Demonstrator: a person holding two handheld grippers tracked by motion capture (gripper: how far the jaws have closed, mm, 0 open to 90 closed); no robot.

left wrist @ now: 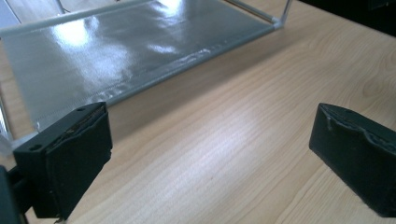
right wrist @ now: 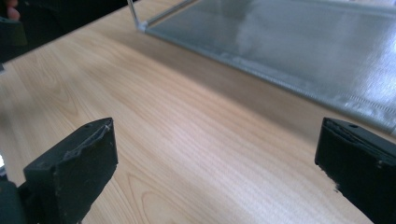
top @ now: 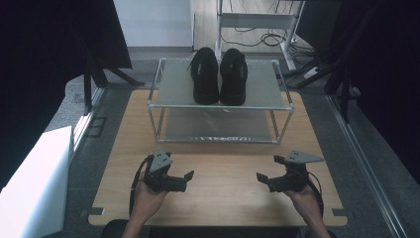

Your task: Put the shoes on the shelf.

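Observation:
Two black shoes (top: pixel 219 75) stand side by side on the top shelf of a small metal shoe rack (top: pixel 220 105) at the far half of the wooden table (top: pixel 220 191). The rack's lower shelf (left wrist: pixel 121 51) is a bare grey sheet, also seen as the lower shelf (right wrist: pixel 303 42) in the right gripper view. My left gripper (top: pixel 184 178) rests low over the table's near left, held in a hand, open with nothing between its jaws. My right gripper (top: pixel 267 172) mirrors it at the near right, open and empty too. Both point inward toward each other.
A white box (top: pixel 34 183) sits on the floor left of the table. Dark curtains and black stand legs (top: pixel 94 79) flank both sides. A white desk frame with cables (top: pixel 262 29) stands behind the rack. Bare wood lies between the grippers.

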